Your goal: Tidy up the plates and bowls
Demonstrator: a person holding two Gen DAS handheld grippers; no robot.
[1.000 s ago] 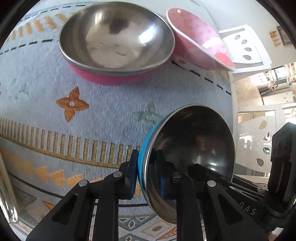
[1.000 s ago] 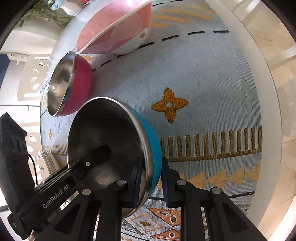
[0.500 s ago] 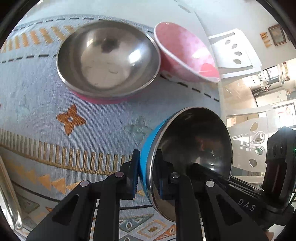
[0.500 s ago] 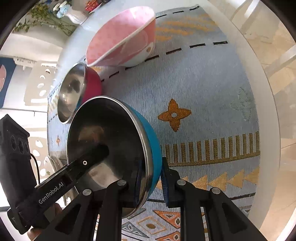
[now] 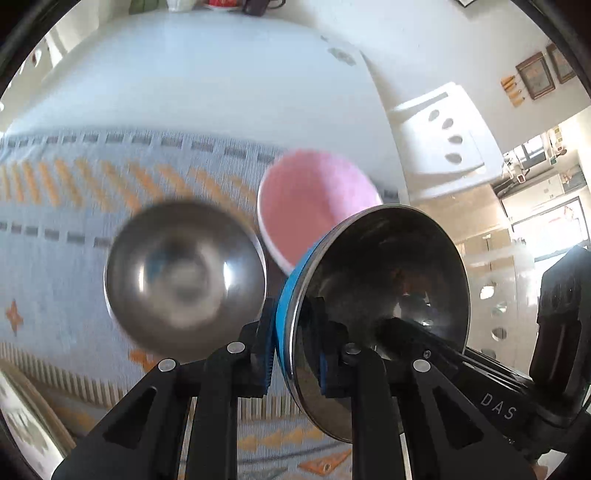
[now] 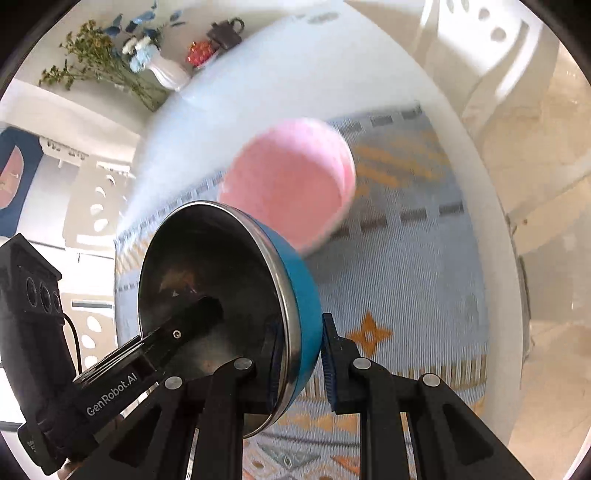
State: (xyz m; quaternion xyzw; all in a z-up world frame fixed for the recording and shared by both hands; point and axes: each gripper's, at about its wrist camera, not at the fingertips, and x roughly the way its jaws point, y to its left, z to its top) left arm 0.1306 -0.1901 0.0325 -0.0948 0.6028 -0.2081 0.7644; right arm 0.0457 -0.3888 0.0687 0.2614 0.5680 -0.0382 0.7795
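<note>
- The white surface [image 5: 207, 74] fills the back of both views; only the right wrist view shows a vase of flowers [image 6: 162, 72] and a dark teapot [image 6: 226, 31] at its far end.
- A pale blue cloth [image 5: 66, 229] with orange patterns lies over the near part of the surface, blurred in both views.
- A white chair [image 5: 439, 144] with oval cut-outs stands beyond the surface edge in the left wrist view; the right wrist view shows another [image 6: 495, 44] at its upper right.
- The blue bowl [image 5: 384, 302], steel inside, is held tilted on edge above the cloth, gripped at opposite sides of its rim.
- The steel bowl [image 5: 184, 273] rests on the cloth, left of the blue bowl; only the left wrist view shows it, blurred. The blue bowl blocks that side in the right wrist view.
- The pink bowl [image 5: 314, 206] sits on the cloth just behind the other two, its opening towards the camera; the right wrist view shows it [image 6: 288, 181] more fully.
- The left tool [image 5: 295, 354] is narrowed onto the blue bowl's rim, one finger inside, one outside.
- The right tool [image 6: 299, 362] clamps the rim of the blue bowl [image 6: 229, 295] the same way; each view shows the other tool reaching into the bowl.
</note>
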